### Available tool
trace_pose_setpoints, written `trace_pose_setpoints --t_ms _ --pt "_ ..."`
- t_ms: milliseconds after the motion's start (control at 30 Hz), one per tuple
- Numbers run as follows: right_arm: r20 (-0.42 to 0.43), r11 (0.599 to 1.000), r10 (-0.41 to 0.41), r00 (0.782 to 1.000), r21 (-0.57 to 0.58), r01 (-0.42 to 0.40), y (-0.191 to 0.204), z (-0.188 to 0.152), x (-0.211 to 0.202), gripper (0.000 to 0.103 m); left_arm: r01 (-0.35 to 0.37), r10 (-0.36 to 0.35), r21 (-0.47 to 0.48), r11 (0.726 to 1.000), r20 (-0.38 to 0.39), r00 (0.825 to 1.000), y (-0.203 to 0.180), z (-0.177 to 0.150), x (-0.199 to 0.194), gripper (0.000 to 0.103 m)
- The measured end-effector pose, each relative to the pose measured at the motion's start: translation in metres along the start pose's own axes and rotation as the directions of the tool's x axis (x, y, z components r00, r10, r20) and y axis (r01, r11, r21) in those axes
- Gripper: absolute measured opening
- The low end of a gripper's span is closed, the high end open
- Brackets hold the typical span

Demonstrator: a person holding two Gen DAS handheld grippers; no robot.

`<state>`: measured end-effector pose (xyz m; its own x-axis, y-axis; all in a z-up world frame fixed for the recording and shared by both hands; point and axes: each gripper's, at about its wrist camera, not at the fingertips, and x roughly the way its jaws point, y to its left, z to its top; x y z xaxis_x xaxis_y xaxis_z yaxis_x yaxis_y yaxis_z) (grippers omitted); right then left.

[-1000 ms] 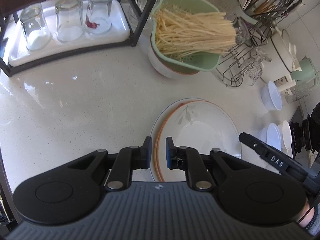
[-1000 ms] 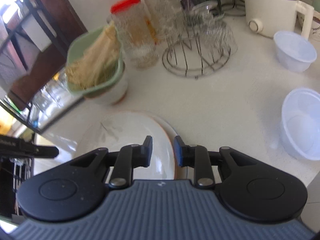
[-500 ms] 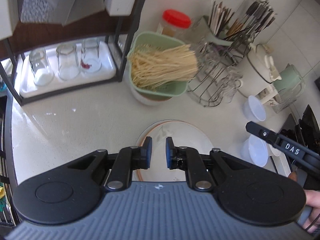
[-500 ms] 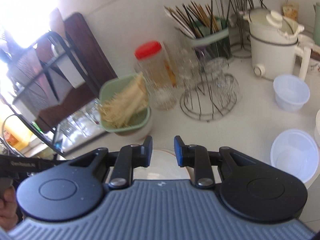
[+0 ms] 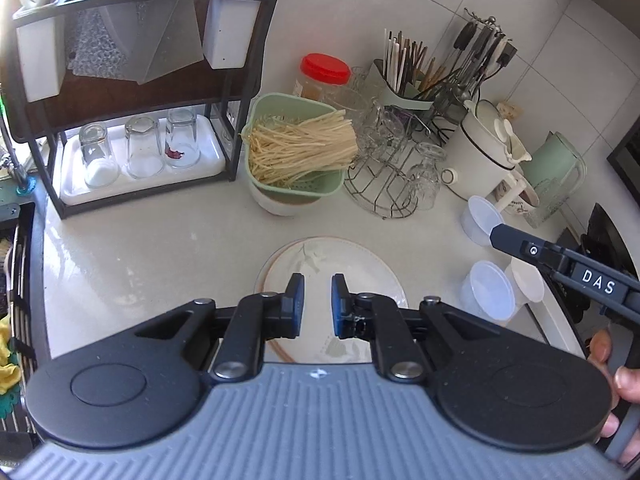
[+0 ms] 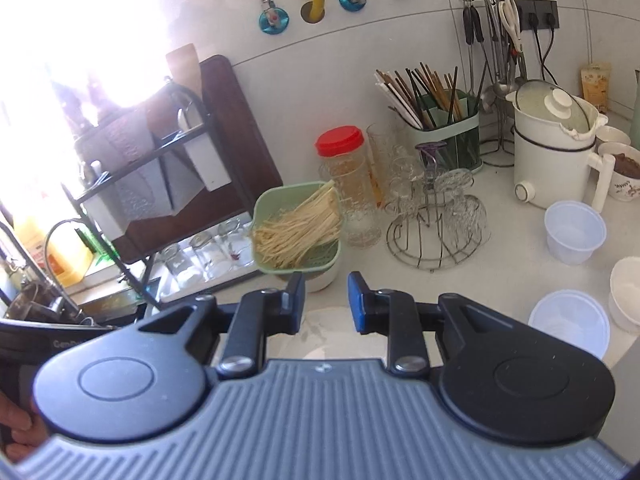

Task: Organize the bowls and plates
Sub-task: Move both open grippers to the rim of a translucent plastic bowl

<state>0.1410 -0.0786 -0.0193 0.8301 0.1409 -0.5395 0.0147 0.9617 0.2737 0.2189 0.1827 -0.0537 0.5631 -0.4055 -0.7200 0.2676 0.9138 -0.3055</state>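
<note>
The left gripper [image 5: 317,305] is seen above the counter [image 5: 140,252], its jaws set narrow with nothing between them. Below it, a white plate [image 5: 352,264] (leaf motif, stacked on an orange-rimmed one) lies flat on the counter, near the green colander of noodles [image 5: 298,152]. The right gripper [image 6: 326,300] is likewise held narrow and empty. Clear plastic bowls [image 6: 574,230] are found to the right, just beside the white kettle [image 6: 554,160].

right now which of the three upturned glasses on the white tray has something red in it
The upside-down clear glass at the right end of the row, nearest the green noodle strainer; the other two show no red.
</note>
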Motion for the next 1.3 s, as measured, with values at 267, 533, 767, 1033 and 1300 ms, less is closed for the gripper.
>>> trace_pose_setpoints --t_ms 267,533,767,1033,1300 --pt "-0.012 0.999 -0.048 0.999 -0.001 0.048 0.015 -0.024 -0.023 0.027 0.012 -0.012 0.008 1.0 0.002 1.0 0.002 -0.028 -0.019 0.015" --pt "-0.034 0.998 -0.06 0.998 0.0 0.06 0.002 -0.041 -0.033 0.027 -0.001 0.001 -0.019 1.0 0.0 1.0 -0.008 -0.047 -0.018 0.015" --pt "-0.041 0.996 -0.076 0.996 -0.047 0.074 -0.028 -0.04 -0.029 0.027 -0.005 0.004 -0.046 0.999 -0.01 1.0 -0.04 -0.05 0.01 0.015" --pt "-0.066 0.992 -0.124 0.99 -0.005 0.124 -0.093 -0.031 -0.02 0.027 0.01 -0.011 -0.012 1.0 -0.042 0.999 -0.098 -0.041 0.058 0.015" --pt "-0.09 0.977 -0.195 0.977 0.067 0.201 -0.154 -0.03 -0.005 0.028 0.058 -0.051 0.045 0.997 -0.139 0.989 -0.153 -0.028 0.126 0.029"
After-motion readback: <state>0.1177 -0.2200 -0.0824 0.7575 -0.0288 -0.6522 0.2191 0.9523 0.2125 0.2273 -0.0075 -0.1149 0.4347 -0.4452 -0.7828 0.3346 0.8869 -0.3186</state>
